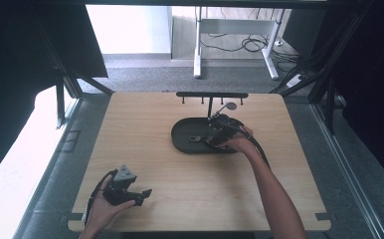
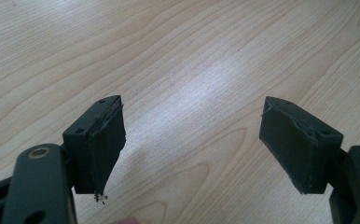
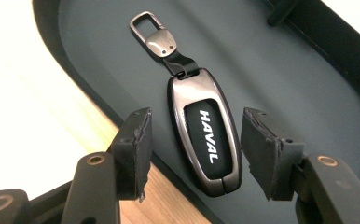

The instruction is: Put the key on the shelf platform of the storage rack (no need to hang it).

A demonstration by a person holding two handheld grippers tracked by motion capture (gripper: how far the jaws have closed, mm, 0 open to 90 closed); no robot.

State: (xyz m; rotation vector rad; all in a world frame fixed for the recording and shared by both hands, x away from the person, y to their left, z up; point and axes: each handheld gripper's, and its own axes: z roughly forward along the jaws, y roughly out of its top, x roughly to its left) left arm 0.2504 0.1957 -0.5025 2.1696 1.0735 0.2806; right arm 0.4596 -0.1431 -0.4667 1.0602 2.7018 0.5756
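Note:
A metal car key fob [image 3: 206, 140] with a black "HAVAL" panel and a silver clip [image 3: 152, 35] lies flat in a dark oval tray [image 3: 285, 70]. My right gripper [image 3: 196, 128] straddles the fob, open, with a gap showing between each pad and the fob's sides. From above, the right gripper [image 1: 210, 141] reaches into the tray [image 1: 180, 134] from the right, with the fob [image 1: 196, 139] at its tips. My left gripper [image 1: 143, 195] rests near the table's front left edge, open, and its jaws [image 2: 192, 121] frame only bare wood.
A black hook rail [image 1: 212, 94] on a post stands at the tray's back edge, with a small silver disc [image 1: 230, 105] hanging from it. The wooden table [image 1: 145, 124] is ringed by dark frame struts and grey floor.

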